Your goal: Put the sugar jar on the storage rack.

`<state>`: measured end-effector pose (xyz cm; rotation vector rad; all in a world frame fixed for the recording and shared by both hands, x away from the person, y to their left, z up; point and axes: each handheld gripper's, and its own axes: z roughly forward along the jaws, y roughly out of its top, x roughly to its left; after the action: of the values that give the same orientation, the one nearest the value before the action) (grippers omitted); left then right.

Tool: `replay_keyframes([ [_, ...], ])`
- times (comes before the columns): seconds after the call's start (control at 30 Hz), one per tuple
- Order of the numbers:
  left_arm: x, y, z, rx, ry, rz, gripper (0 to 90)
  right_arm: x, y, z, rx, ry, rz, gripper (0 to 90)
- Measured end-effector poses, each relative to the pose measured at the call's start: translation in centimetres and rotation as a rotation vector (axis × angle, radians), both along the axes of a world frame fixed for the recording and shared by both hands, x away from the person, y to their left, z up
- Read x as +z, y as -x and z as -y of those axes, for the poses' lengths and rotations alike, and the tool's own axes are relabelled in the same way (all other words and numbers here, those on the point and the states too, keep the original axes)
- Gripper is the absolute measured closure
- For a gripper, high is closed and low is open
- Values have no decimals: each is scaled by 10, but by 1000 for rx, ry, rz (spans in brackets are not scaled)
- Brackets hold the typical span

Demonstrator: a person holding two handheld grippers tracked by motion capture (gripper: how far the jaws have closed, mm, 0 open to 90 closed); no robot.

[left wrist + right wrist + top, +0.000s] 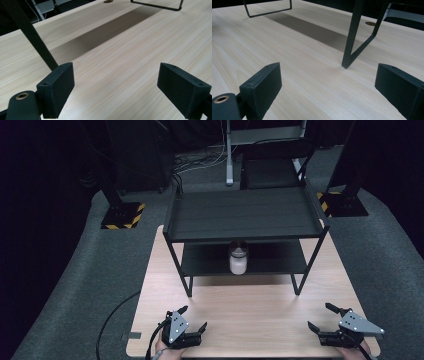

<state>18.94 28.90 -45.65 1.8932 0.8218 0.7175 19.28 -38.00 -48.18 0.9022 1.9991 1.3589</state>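
White jar (238,258) (perhaps lidded) under shelf (244,215)

Tabletop (250,315) showing pale wood with fine straight grain. Shelf rack (245,215) showing matte black. Jar (238,258) on the lower shelf showing white with a darker lid. Left tongs (194,319) and right tongs (320,316) showing black, grey plates on top. Floor bases (123,215) wearing yellow-and-black stripes.

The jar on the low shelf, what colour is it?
The jar is white, seen best in the high view.
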Motion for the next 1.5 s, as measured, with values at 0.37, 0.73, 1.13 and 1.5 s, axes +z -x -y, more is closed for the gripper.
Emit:
replay_keyframes([
  [0.37, -1, -4, -2, 0, 16, -12, 140, 0, 2, 1, -8, 5, -2, 62],
  [0.73, 0, -4, 0, -9, 6, -18, 140, 0, 3, 1, -9, 6, -2, 63],
  [1.13, 0, -4, -1, -9, 8, -23, 139, 0, 2, 0, -7, 8, -4, 63],
  [1.5, 0, -5, -1, -11, 7, -22, 140, 0, 2, 0, -6, 8, -4, 63],
])
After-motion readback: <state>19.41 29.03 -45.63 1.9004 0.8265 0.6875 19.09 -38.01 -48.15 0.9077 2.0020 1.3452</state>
